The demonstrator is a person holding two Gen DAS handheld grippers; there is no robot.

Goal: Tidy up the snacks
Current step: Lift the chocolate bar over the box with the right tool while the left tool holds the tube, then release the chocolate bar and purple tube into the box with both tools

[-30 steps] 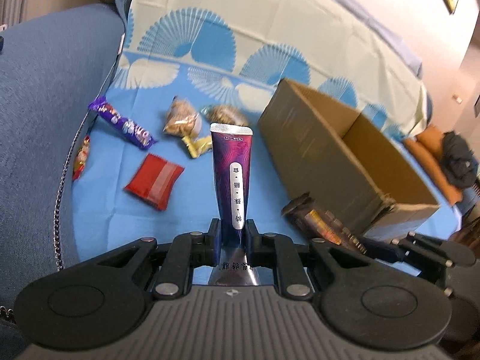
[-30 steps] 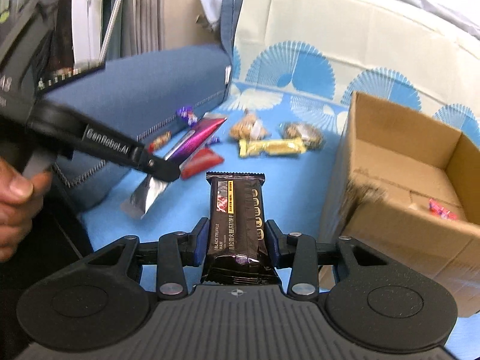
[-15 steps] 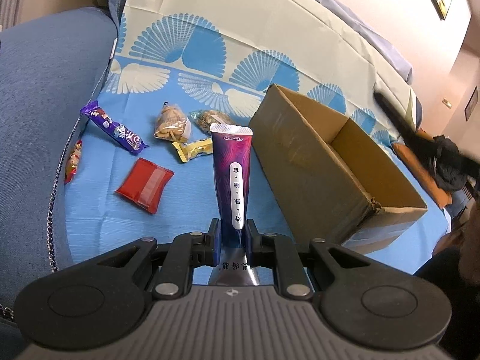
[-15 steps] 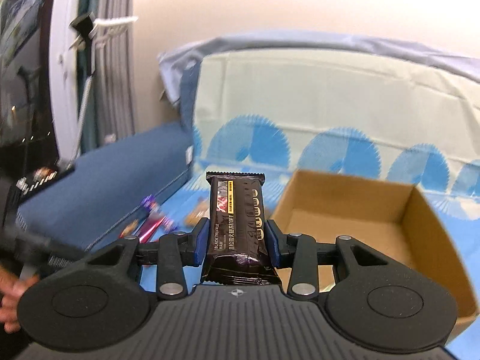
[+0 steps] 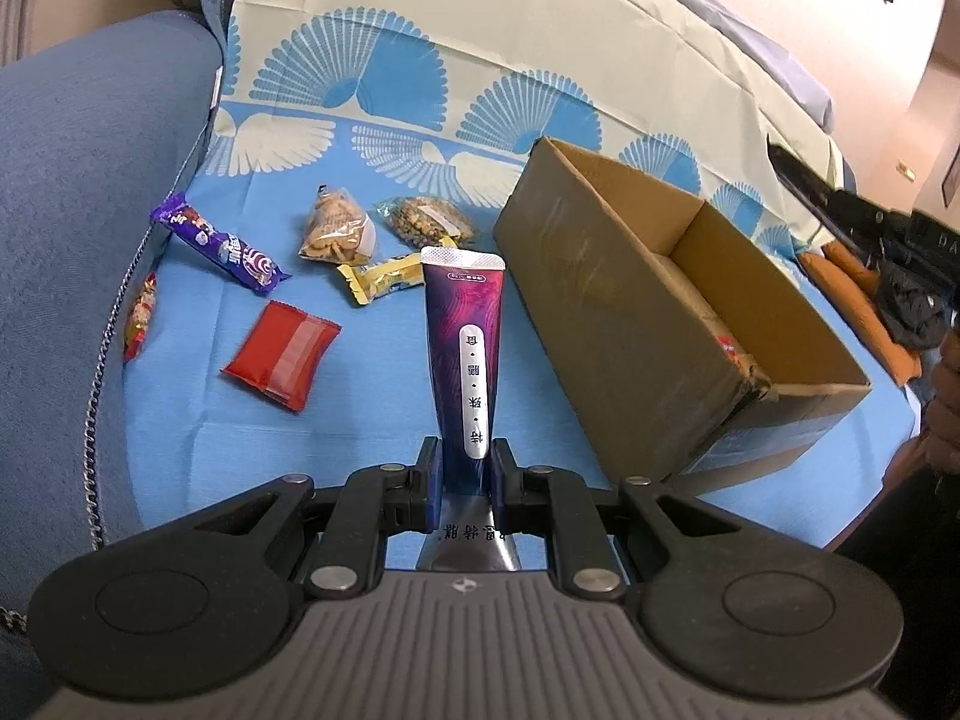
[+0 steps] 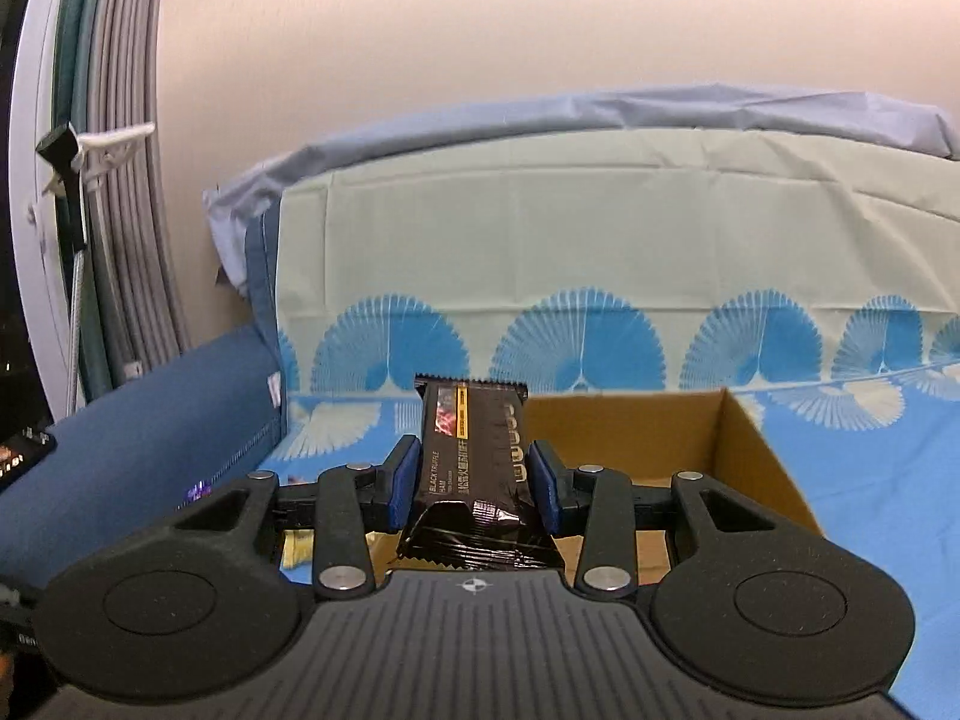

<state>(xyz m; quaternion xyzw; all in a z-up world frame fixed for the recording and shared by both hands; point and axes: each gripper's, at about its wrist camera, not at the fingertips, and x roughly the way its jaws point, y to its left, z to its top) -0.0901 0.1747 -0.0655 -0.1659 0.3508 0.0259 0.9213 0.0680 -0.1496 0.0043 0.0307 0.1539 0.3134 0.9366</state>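
The left gripper (image 5: 466, 480) pinches the lower end of a purple stick pouch (image 5: 464, 348) between its blue pads, the pouch standing upright at the centre of the left wrist frame. The right gripper (image 6: 474, 486) is clamped on a black snack bar (image 6: 474, 456), pads pressing both long sides, with the bar pointing up and away at lower centre of the right wrist frame.

Just behind the black bar lies the open cardboard box (image 6: 744, 444), its far wall and right wall in view — the bar's top edge overlaps the box's far rim in the picture. In the left view the same box (image 5: 606, 300) fills the right half, open side up, with a small red wrapper visible inside near its right end.

Left of the purple pouch lie loose snacks: a red packet (image 5: 281, 354), a purple wrapped bar (image 5: 222, 243), a yellow candy (image 5: 384, 282) partly hidden behind the pouch's top, two clear bags of nuts (image 5: 339, 228) side by side, and a small red-and-yellow sweet (image 5: 138, 318) at the cloth's left edge.

All rest on a blue cloth (image 5: 210, 450) with white fan prints, draped over a blue sofa (image 5: 72, 210). A plain pale wall (image 6: 480, 30) rises behind — grey curtains at upper left of the right view.
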